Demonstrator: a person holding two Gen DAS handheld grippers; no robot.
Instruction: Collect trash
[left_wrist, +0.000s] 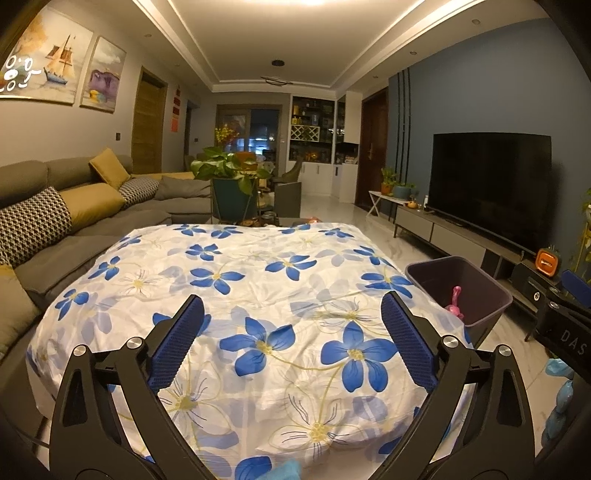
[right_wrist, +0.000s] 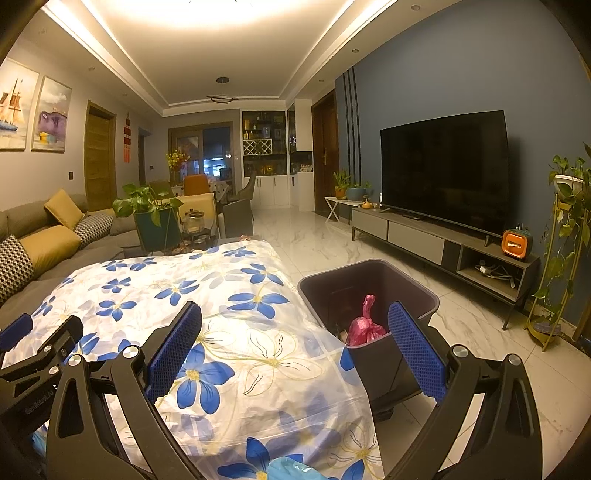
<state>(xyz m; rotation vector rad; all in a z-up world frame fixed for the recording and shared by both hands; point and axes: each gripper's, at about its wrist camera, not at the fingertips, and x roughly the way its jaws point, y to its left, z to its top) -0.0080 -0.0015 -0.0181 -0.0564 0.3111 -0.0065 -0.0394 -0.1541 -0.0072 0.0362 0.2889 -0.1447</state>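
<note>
Grey upholstery fills the left of the room, where the sofa carries mustard cushions and black-and-white patterned ones, with two paintings on the wall above it. Next comes the table under a white cloth printed with blue flowers, and past its far end a leafy plant in a dark green pot. The left gripper hangs over the near part of the cloth, its blue-padded jaws spread wide with nothing between them. The right gripper is just beside it, jaws likewise well apart and holding nothing, over the table's right edge and the near rim of the bin. A scrap of light blue plastic shows at the very bottom of both wrist views, on the near edge of the table; what it is I cannot tell. The dark trash bin stands on the pale marble-look floor, touching or very nearly touching the draped cloth on the table's right side. Inside it, towards the near wall, sits a knotted pink bag of rubbish. Further right a large black television rests on a low grey cabinet against the blue wall, with a small orange gadget on the cabinet's end and a trailing plant on a gold stand at the far right.
</note>
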